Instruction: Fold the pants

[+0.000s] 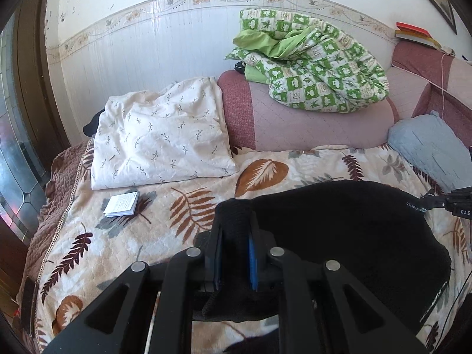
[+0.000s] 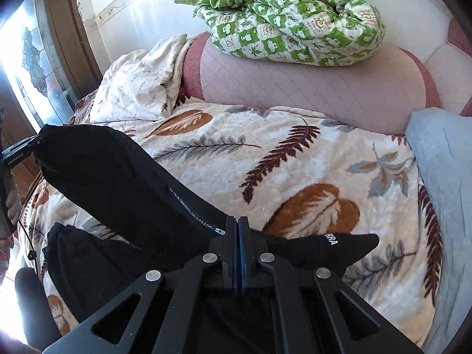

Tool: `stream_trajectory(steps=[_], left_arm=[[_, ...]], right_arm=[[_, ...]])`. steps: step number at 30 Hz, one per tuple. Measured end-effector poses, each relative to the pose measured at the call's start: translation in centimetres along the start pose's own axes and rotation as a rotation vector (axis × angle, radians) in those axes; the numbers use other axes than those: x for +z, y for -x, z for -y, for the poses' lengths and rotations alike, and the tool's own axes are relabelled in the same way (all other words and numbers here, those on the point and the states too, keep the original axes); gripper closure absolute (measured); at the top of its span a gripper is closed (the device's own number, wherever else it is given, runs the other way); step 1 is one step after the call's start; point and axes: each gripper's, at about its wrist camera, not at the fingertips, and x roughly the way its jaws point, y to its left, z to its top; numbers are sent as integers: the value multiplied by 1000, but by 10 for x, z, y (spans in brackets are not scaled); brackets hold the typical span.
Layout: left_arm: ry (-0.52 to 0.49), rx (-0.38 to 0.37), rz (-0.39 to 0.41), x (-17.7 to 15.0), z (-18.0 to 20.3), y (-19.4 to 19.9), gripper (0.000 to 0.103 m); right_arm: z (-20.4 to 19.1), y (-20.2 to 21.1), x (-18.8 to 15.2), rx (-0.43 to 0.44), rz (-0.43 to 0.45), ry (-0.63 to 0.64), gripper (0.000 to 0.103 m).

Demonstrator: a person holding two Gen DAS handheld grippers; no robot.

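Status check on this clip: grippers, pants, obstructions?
Left gripper shut on pants. Right gripper shut on pants, stretched between both above blanket. Nothing obstructing.

A leaf-patterned blanket [image 1: 183, 206] covered the bed, backed by a pink padded bolster [image 1: 309, 118] against a white wall [image 1: 147, 44] with a floral border strip. Daylight came through stained glass [image 2: 32, 67] beside a brown wooden frame. A green checked quilt [image 1: 318, 67] sat bunched on the bolster.

Leaf-print bed blanket [image 1: 124, 236], black pants [image 1: 339, 221], white pillow [image 1: 159, 135], small booklet [image 1: 122, 204]
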Motion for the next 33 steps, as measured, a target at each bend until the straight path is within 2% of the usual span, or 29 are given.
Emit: stream_trajectory(steps=[6,12,15,17,19,22,25,29,33], left_arm=[[-22,5,-18,-52,8,48,89],[-34,41,-117,-122,10,52,87],[-47,56,-167,-150,12,56,79],[-63,55,-174,-164,15,64,74],[-72,63,-171,-171,16,74,61],[-38,50,-166,-178,10,88,55],[25,43,-167,-180,1,96,49],[160,31,-153,-181,-15,105,46],[294,8,-121,-183,-32,117,47]], right_arm=[[-20,38,-49,17,5,-39,102],[-33,48,-106,15,-38,-74,102],[-35,46,-137,23,-78,-96,102],[-36,44,-154,23,-107,-96,101],[-38,41,-168,10,-138,-93,100],[-39,38,-182,-38,-189,-77,100],[-44,46,-183,-63,-191,-63,99],[-68,59,-159,-57,-117,-29,99],[-126,47,-120,61,-64,53,96]])
